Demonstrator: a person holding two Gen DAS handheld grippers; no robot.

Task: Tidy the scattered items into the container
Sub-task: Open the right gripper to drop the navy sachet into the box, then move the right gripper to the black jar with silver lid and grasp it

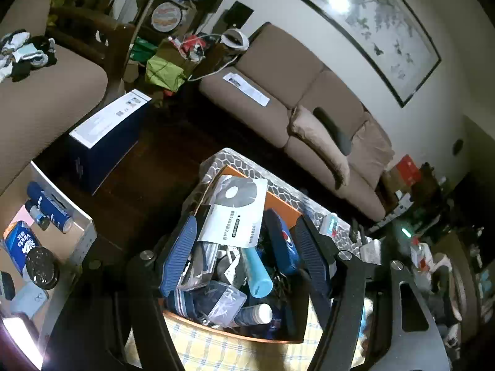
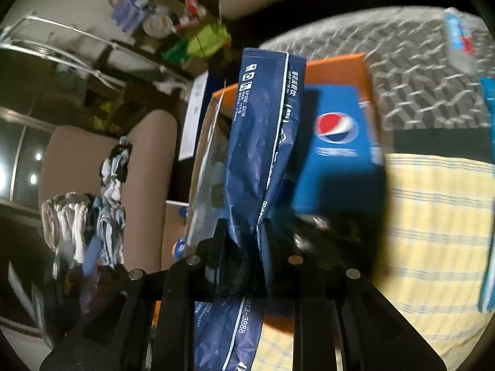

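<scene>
An orange box (image 1: 238,171) on the table is packed with items: a white printed packet (image 1: 238,213), a teal tube (image 1: 258,275), a blue Pepsi pack (image 1: 286,241) and a clear plastic case (image 1: 224,304). My left gripper (image 1: 247,256) hangs open over the box, its blue-padded fingers (image 1: 182,256) on either side of the pile, pressing on nothing. In the right wrist view my right gripper (image 2: 244,225) is shut on a dark blue crinkled packet (image 2: 263,130), which stands up from the jaws above the orange box (image 2: 337,68) and next to the Pepsi pack (image 2: 335,130).
A yellow checked cloth (image 2: 433,216) and a grey patterned cover (image 2: 411,77) lie under the box. A small packet (image 2: 461,40) lies on the cover. A cardboard box (image 1: 77,241) at the left holds blue cans. A brown sofa (image 1: 278,71) and a blue-white carton (image 1: 105,130) stand beyond.
</scene>
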